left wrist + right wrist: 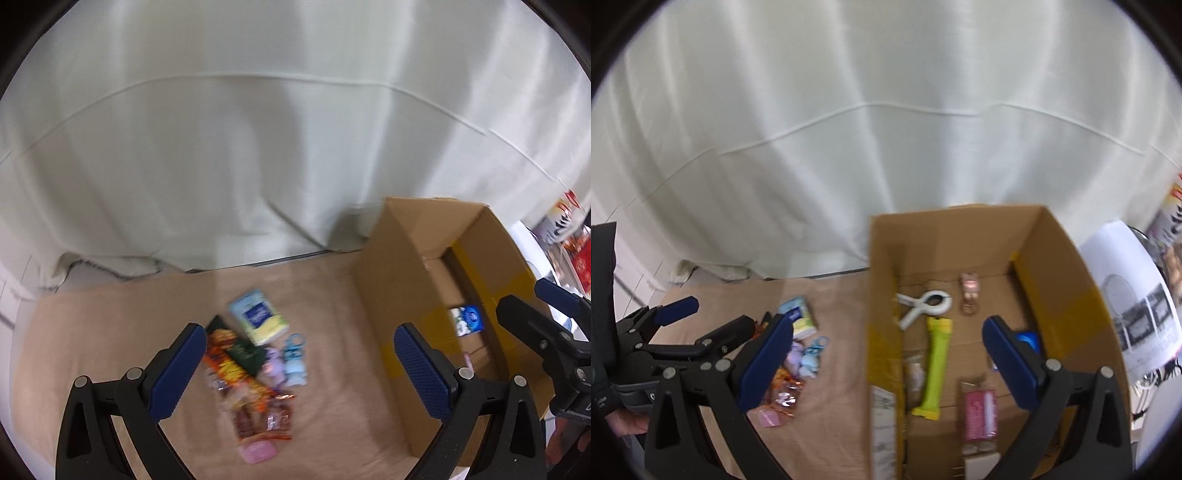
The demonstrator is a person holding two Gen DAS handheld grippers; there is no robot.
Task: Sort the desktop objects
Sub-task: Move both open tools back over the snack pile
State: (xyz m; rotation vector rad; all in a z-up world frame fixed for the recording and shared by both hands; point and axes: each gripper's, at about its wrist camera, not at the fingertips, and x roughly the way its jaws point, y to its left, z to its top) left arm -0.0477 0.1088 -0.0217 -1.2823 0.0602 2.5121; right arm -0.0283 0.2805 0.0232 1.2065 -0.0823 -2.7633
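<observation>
Inside cardboard box (1052, 266), green bar (934, 369) lengthwise, front-to-back

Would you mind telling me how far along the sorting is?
Done: a white clip, a yellow-green packet and a pink packet lie in the cardboard box. In hand: nothing; both tools are open. Left: the pile of snack packets on the table.

Box (402, 295) right of snacks (243, 373) — seemingly apart

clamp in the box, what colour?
White clamp, clearest in the right wrist view, lying on the cardboard box floor.
</observation>
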